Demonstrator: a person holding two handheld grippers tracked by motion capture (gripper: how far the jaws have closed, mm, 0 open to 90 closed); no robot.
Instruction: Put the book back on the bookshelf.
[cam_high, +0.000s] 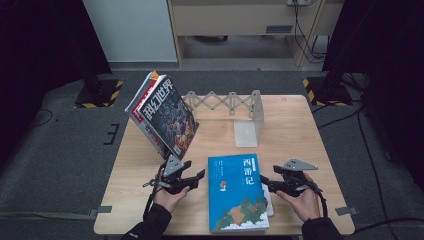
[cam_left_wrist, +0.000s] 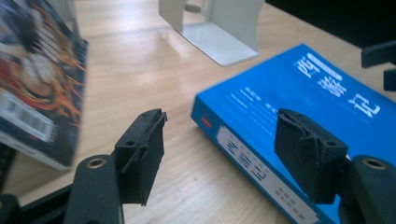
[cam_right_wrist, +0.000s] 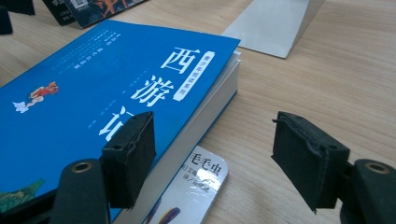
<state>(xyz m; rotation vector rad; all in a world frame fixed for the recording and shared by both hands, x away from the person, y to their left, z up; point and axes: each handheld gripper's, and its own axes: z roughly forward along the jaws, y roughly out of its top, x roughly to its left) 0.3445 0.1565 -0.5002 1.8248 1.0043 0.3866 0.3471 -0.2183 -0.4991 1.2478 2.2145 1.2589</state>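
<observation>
A blue book (cam_high: 237, 192) lies flat on the wooden table (cam_high: 290, 125), near its front edge; the left gripper (cam_high: 194, 179) sits just beside the book's left edge, its jaws apart with nothing between them; the right gripper (cam_high: 265, 182) sits at the book's right edge, jaws likewise apart; a small white booklet (cam_high: 269, 201) peeks from under that edge; farther back, several magazines (cam_high: 162, 112) lean tilted against an expanding bookend rack (cam_high: 235, 107).

One overhead camera, two close tool cameras.
My high view looks down the tabletop (cam_high: 295, 120); both tool views sit low, sharing the blue book (cam_high: 236, 192) from opposite sides.
</observation>
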